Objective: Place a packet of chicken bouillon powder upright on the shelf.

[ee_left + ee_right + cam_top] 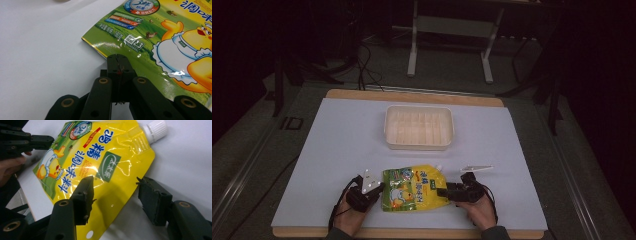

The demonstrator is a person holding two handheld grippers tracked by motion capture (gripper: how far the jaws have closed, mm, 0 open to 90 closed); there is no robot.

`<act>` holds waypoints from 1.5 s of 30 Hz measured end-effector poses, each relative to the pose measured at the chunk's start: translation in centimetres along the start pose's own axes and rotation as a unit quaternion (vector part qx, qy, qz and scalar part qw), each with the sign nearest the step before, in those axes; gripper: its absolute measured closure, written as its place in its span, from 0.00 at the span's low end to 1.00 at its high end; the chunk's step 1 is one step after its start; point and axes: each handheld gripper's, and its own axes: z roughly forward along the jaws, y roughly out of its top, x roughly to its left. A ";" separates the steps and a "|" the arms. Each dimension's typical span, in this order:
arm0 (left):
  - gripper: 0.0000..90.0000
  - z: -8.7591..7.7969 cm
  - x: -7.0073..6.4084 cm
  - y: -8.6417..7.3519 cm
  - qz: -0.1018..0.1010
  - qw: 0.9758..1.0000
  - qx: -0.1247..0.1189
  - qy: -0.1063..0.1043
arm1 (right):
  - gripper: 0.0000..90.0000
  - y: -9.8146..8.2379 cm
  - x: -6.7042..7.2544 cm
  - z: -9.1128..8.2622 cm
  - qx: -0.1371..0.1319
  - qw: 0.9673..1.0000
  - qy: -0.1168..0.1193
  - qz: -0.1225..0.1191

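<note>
Yellow-green plastic spout pouch (414, 188) lies flat on the table (337, 150), near the white plastic tray (418, 127). Left hand-held gripper (117, 58) pinches its corner tight; right hand-held gripper (115, 195) stands wide around the opposite edge. Close it firmly before lifting evenly.

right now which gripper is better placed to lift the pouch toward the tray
Left, probably: the left gripper is already shut on the pouch edge, while the right gripper is open around its other edge.

I see the pouch (414, 189) lying flat on the table (337, 150) near my edge. The tray (418, 127) sits behind it, well apart.
</note>
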 end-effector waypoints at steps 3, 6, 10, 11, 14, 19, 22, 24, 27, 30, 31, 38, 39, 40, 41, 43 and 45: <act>0.99 0.0 0.0 0.0 0.003 1.000 0.001 0.001 | 0.51 0.0 0.1 0.1 0.001 1.000 0.007 0.002; 0.99 0.0 -0.1 0.0 0.004 1.000 0.000 0.002 | 0.52 0.1 0.1 0.4 0.002 1.000 0.018 0.005; 0.99 0.0 0.0 0.0 0.002 1.000 -0.001 0.000 | 0.53 0.6 0.1 1.0 0.004 1.000 0.028 0.011; 0.99 0.0 0.0 0.0 0.002 1.000 -0.002 -0.001 | 0.53 0.7 0.1 1.1 0.004 0.999 0.031 0.012; 0.99 0.1 0.0 0.0 0.004 1.000 -0.002 0.000 | 0.54 1.2 -0.1 1.6 0.001 0.999 0.038 0.020; 0.99 0.1 0.0 0.0 0.005 1.000 -0.002 -0.003 | 0.58 1.8 -0.3 2.2 0.001 0.998 0.049 0.036; 0.99 0.1 0.0 0.0 0.005 1.000 -0.003 -0.002 | 0.66 2.1 -0.5 2.4 -0.001 0.997 0.056 0.051; 0.99 0.1 0.0 0.0 0.005 1.000 -0.003 -0.002 | 0.73 2.4 -0.4 2.4 0.003 0.998 0.049 0.047; 0.99 0.1 0.0 0.0 0.005 1.000 -0.003 -0.003 | 0.79 2.9 -0.2 2.4 0.016 0.996 0.050 0.079; 0.99 0.2 0.0 0.0 0.003 1.000 -0.004 -0.003 | 0.80 3.5 -0.3 2.7 0.028 0.993 0.056 0.100; 0.99 0.1 0.0 0.0 0.003 1.000 -0.004 -0.003 | 0.80 3.7 -0.4 2.8 0.029 0.993 0.053 0.101; 0.99 0.2 0.1 0.0 0.001 1.000 -0.005 -0.007 | 0.80 4.6 -1.1 3.6 0.034 0.991 0.045 0.118; 0.99 0.2 0.1 0.0 0.001 1.000 -0.005 -0.007 | 0.81 4.7 -1.0 3.6 0.035 0.991 0.049 0.120; 0.99 0.2 0.1 0.0 0.001 1.000 -0.005 -0.007 | 0.83 4.8 -0.9 3.5 0.035 0.991 0.051 0.122; 0.99 0.2 0.1 0.0 0.001 1.000 -0.004 -0.007 | 0.85 4.9 -0.8 3.4 0.035 0.990 0.055 0.124; 0.99 0.2 0.1 0.0 0.001 1.000 -0.005 -0.007 | 0.91 5.2 -0.6 3.1 0.034 0.989 0.063 0.127; 0.99 0.2 0.1 0.0 0.000 1.000 -0.005 -0.007 | 0.96 5.6 -0.4 2.7 0.030 0.989 0.073 0.128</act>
